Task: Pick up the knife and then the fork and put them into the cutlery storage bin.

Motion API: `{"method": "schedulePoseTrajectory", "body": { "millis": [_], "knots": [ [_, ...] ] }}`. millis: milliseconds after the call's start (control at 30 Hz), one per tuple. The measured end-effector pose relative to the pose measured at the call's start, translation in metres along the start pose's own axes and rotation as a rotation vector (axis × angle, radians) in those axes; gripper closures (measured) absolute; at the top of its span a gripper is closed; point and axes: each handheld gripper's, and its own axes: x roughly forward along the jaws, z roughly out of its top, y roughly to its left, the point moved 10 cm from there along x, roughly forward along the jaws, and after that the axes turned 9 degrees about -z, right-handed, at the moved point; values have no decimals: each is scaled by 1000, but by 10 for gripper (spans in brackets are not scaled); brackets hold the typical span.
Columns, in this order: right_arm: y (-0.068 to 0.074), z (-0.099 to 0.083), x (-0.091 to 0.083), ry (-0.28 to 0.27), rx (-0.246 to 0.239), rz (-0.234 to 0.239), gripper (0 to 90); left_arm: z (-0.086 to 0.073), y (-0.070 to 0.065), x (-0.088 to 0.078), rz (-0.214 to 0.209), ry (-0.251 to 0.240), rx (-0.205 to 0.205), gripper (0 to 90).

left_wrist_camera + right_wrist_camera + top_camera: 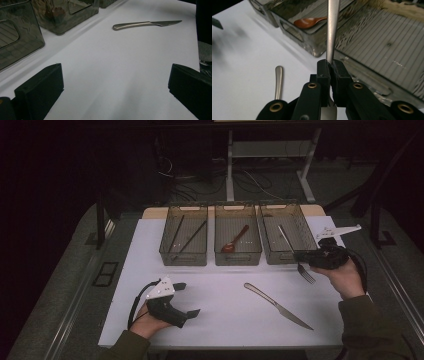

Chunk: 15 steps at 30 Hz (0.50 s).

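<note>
1. Dim room all round, with a white desk (220, 315) lit in the middle; on it the work centres on a metal fork (295, 254) held by the right tool (300, 256).
2. From the high view the fork hangs over the front wall of the right-hand bin (286, 239), handle slanting up and back over the bin, tines (307, 274) pointing down towards the desk in front of it.
3. The right gripper view gives what the high view cannot: the two black jaws are pressed together on the fork's stem (332, 32), and the handle rises straight up from them across the bin's ribbed floor (382, 42).
4. That same view also looks into the middle bin (312, 37), where a reddish wooden spoon (310, 22) lies; from above, the spoon (235, 240) lies slantwise in that middle bin (238, 255).
5. A table knife (278, 305) lies bare on the desk between the two hands, well apart from the fork. The left gripper view sees it side on (147, 24), blade to the right.
6. The left tool (186, 299) rests low near the front left of the desk, jaws spread wide with nothing between them; its own view shows bare white surface between the two black pads (40, 90).
7. The left bin (184, 242), seen from above, holds two dark chopsticks (190, 239).
</note>
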Motion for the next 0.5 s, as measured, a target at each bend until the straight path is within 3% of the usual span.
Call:
{"method": "schedulePoseTrajectory", "body": {
  "millis": [500],
  "knots": [
    [-31,41,-1,-77,7,-78,844,-1,1,-1,9,-2,-6,0]
  ]
}}
